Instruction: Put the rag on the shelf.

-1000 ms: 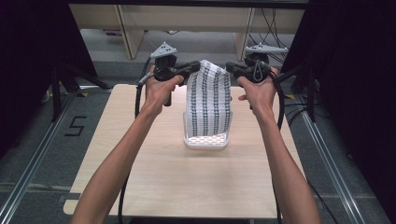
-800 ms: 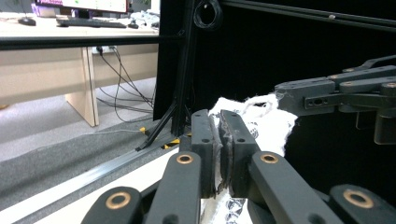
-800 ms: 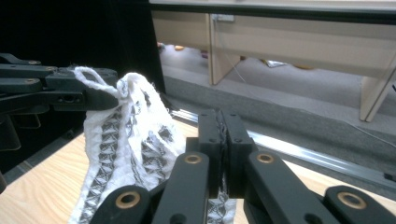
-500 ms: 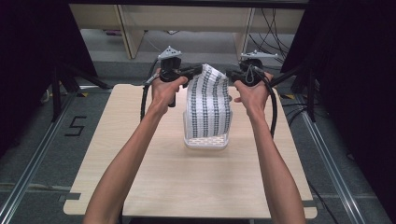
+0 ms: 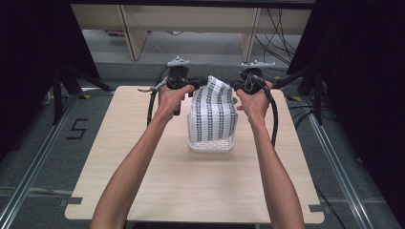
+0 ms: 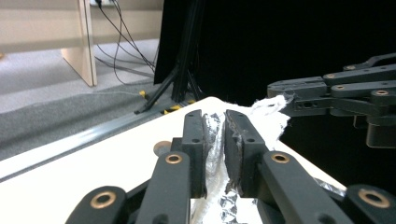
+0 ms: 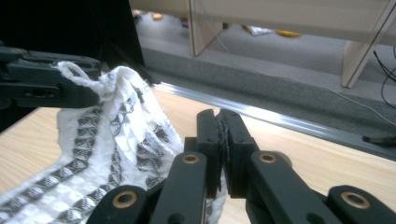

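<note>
One patterned cloth [image 5: 212, 110], white with dark rows, held up over table [image 5: 143, 191] centre, stretched between two grippers. Left gripper [image 5: 198, 84] clamped on cloth's top corner at 10 o'clock; right gripper [image 5: 235, 86] clamped on other corner at 2 o'clock. One white basket [image 5: 211, 144] under cloth's lower end. Two hands, one per gripper.

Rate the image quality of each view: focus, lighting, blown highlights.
High view: even light, slightly soft, dark curtains at both sides. Left gripper view: the patterned cloth edge blows out white against black; table washed pale. Right gripper view: jaws soft up close, cloth weave readable, background blurred.
</note>
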`<act>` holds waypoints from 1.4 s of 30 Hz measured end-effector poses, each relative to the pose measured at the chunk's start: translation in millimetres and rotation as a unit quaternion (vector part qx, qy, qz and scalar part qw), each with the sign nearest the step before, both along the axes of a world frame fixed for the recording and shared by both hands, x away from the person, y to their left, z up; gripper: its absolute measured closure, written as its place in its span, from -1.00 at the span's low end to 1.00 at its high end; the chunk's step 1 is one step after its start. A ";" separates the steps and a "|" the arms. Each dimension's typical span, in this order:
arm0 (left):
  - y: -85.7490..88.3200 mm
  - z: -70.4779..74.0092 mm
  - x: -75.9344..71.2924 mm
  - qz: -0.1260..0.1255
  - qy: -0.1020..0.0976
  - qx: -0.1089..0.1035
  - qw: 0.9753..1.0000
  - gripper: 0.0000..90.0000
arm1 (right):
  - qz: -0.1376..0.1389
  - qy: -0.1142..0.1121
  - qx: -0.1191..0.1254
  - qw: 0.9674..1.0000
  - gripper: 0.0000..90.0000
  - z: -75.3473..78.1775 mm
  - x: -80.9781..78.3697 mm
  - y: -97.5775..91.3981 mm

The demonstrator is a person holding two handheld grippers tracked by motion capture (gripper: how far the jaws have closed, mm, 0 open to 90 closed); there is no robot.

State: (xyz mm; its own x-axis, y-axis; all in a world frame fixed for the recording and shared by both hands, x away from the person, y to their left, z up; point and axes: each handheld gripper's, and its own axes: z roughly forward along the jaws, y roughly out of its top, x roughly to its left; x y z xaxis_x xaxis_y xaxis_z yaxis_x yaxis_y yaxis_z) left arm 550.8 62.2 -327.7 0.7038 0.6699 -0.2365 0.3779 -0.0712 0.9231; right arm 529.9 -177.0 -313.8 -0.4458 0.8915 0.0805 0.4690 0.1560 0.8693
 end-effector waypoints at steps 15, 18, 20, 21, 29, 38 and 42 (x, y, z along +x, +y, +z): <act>3.0 -0.6 -10.2 -0.005 0.044 0.067 0.997 -0.10 | -0.004 0.016 -0.010 1.000 0.49 -6.9 0.1 -6.0; 6.4 1.4 -14.4 -0.008 0.042 0.062 0.997 -0.11 | 0.000 0.015 -0.016 1.000 0.44 -4.3 -1.7 -9.3; 9.3 2.8 -16.7 -0.009 0.041 0.054 0.998 -0.12 | 0.005 0.022 -0.013 1.000 0.42 -3.5 -2.8 -10.0; 9.3 2.8 -16.7 -0.009 0.041 0.054 0.998 -0.12 | 0.005 0.022 -0.013 1.000 0.42 -3.5 -2.8 -10.0; 19.2 10.9 -24.2 -0.006 0.028 0.049 0.998 -0.18 | 0.012 0.022 -0.011 1.000 0.34 0.8 -7.7 -12.5; 29.9 17.9 -37.5 -0.004 0.030 0.028 0.999 -0.33 | 0.025 0.025 -0.001 0.999 0.11 6.8 -20.5 -15.0; 31.5 17.5 -45.1 -0.010 0.028 0.029 0.999 -0.38 | 0.039 0.012 -0.002 0.999 0.08 8.5 -23.8 -17.0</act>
State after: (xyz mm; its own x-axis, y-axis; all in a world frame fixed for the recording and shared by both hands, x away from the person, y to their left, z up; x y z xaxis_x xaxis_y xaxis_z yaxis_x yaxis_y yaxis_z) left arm 505.8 93.6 -310.2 0.7037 0.6695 -0.2377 0.4271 -0.1313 0.8946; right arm 506.1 -194.0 -305.3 -0.5120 0.8543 0.0894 0.4766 0.1960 0.8570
